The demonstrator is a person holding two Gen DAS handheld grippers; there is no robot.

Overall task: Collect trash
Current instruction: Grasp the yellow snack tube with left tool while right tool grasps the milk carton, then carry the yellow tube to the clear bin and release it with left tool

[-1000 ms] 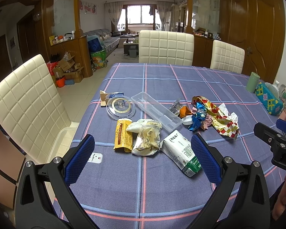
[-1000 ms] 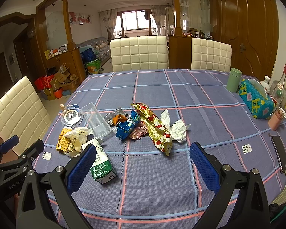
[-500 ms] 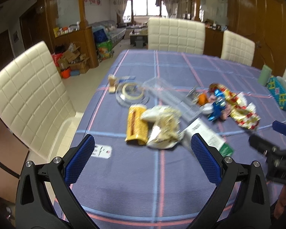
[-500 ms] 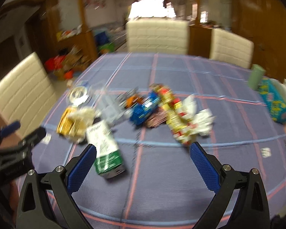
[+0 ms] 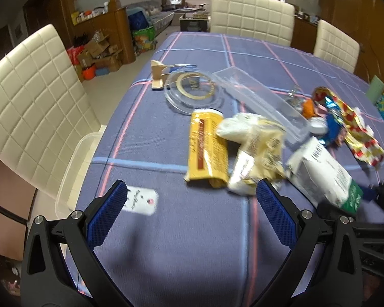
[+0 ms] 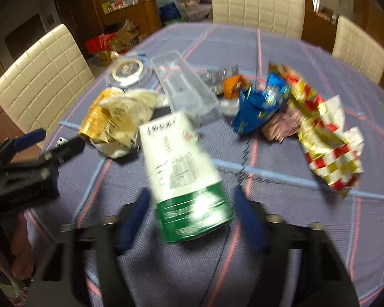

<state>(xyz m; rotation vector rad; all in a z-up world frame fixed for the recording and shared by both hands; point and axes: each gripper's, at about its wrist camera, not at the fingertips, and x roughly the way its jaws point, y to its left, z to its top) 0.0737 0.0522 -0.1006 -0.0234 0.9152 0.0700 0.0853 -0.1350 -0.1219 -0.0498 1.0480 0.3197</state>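
Trash pile [image 6: 181,117] lies mid-bench [image 5: 192,255] on checked cloth. White-green carton [image 6: 187,179] sits between right gripper [image 6: 192,217] fingers, jaws closing, pads not yet pressing. Left gripper [image 5: 192,217] fingers spread, released, over bare cloth just short of yellow packet [image 5: 207,148].

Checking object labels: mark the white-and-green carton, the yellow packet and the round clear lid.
white-and-green carton [image 6: 184,174], right wrist view, printed white face.
yellow packet [image 5: 207,148], left wrist view, middle of front.
round clear lid [image 5: 193,89], left wrist view, centre.
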